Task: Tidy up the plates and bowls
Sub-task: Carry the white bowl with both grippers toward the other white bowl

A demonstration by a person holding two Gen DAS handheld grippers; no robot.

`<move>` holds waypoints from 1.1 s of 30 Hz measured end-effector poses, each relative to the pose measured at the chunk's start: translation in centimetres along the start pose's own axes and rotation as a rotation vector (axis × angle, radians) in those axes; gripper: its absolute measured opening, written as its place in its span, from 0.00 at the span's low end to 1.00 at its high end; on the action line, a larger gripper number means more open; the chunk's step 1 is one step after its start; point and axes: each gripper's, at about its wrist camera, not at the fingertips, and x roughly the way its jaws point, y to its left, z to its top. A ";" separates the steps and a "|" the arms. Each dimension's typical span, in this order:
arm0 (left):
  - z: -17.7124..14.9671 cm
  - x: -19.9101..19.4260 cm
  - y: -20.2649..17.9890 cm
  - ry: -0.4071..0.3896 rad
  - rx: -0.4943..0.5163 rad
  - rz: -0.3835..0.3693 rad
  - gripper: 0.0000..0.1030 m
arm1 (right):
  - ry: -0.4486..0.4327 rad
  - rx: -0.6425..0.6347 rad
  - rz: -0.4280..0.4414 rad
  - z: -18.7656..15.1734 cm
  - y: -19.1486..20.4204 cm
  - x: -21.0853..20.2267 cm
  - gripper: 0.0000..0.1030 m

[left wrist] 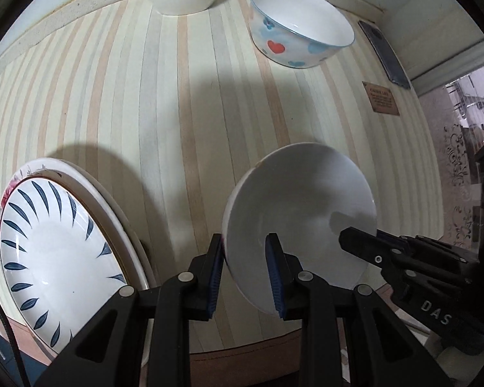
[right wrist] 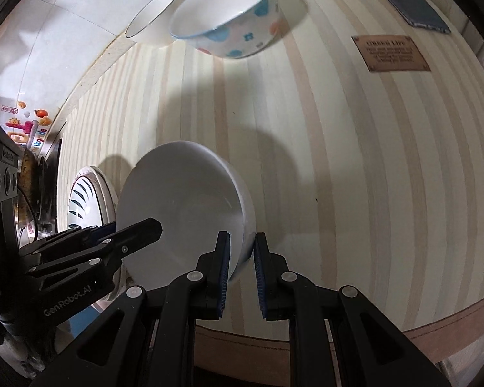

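A plain white bowl (left wrist: pixel 300 213), glossy and empty, hangs tilted above a striped table (left wrist: pixel 145 113). The left gripper (left wrist: pixel 247 277) clamps its rim at 7 o'clock; the right gripper (right wrist: pixel 242 274) clamps the opposite rim. A leaf-patterned plate (left wrist: pixel 58 254) lies at 9 o'clock.

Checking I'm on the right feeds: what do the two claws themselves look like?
Both match: the left claw and right claw have matte black angular linkage arms with round silver pivot pins and ribbed blue pads inside the fingers. White lettering marks the bodies: "GenRobot.AI" on the left, "DAS" visible on the right. A thin black cable runs beside the left.
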 end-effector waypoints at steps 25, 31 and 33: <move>7.8 -8.4 0.4 -0.180 -0.071 -0.053 0.32 | -0.096 0.103 0.150 5.0 -2.3 -6.6 0.45; 15.4 -3.7 1.4 -0.119 -0.132 -0.099 0.32 | -0.159 0.127 0.131 12.4 -2.9 -6.1 0.45; 17.2 -1.7 1.3 -0.078 -0.136 -0.116 0.32 | -0.157 0.135 0.120 14.4 -2.9 -5.0 0.45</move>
